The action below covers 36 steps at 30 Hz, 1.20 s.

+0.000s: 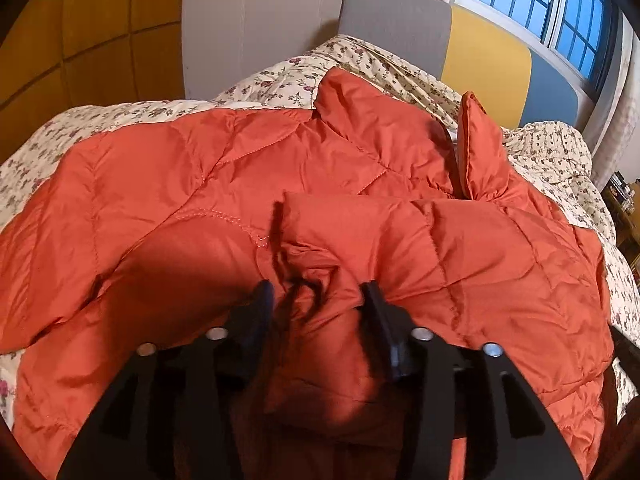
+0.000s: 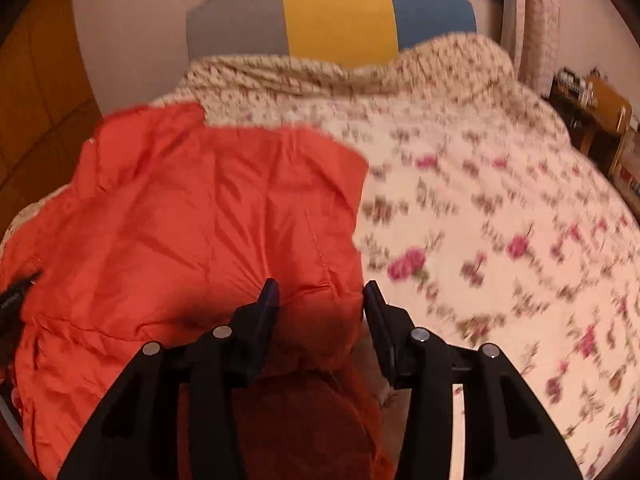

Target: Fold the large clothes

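Floral bedspread [image 2: 480, 208] covering a bed, grey, yellow and blue headboard [image 2: 336, 16] behind it, barred window [image 1: 560, 4] above the headboard, wooden furniture [image 2: 600, 120] beside the bed

The jacket [image 1: 280, 200] lies spread on the bed's quilt [image 2: 480, 220], toward its left side. Its collar [image 1: 480, 148] points toward the headboard [image 2: 336, 16] behind. A window [image 1: 560, 4] sits right of the headboard; shelves [image 2: 600, 112] stand far right.
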Available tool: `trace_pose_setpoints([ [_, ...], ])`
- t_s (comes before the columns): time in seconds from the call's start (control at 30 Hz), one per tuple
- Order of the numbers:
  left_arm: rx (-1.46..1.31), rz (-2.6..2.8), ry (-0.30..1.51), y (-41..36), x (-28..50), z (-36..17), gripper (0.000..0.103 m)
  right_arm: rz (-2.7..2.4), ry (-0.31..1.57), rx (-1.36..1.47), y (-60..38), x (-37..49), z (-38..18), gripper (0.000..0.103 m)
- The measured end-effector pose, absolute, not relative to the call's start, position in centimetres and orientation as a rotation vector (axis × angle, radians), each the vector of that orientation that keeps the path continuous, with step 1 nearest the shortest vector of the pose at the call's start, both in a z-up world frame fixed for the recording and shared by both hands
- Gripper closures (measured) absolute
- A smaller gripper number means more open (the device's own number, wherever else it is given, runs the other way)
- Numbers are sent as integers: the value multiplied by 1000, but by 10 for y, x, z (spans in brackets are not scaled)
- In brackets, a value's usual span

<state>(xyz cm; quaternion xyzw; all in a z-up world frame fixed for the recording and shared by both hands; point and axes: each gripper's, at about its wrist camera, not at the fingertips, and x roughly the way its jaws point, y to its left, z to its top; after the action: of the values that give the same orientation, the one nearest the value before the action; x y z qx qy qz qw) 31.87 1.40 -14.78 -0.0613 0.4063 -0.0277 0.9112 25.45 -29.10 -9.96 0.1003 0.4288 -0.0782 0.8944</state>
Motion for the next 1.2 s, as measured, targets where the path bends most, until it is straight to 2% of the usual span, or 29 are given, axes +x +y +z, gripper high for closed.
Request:
trace_pose_setpoints([
  [0.17, -113, -54, 848, 14, 319, -147, 47, -187, 907, 160, -286, 263, -109, 56],
  [0.2, -116, -59, 855, 16, 318, -144, 40, -192, 903, 151, -285, 262, -109, 55],
  [0.23, -112, -53, 858, 17, 317, -143, 24, -200, 900, 140, -284, 260, -109, 53],
  [0.3, -105, -27, 840, 24, 307, -135, 6, -225, 897, 117, -282, 261, -109, 46],
  [0.4, -132, -15, 785, 39, 290, -124, 6, -257, 891, 99, -282, 260, -109, 39],
  [0.47, -158, -9, 784, 54, 281, -119, 6, -269, 890, 91, -282, 260, -109, 37],
  [1.2, -468, 382, 705, 256, 207, -115, 6, -322, 871, -27, -264, 258, -109, 36],
])
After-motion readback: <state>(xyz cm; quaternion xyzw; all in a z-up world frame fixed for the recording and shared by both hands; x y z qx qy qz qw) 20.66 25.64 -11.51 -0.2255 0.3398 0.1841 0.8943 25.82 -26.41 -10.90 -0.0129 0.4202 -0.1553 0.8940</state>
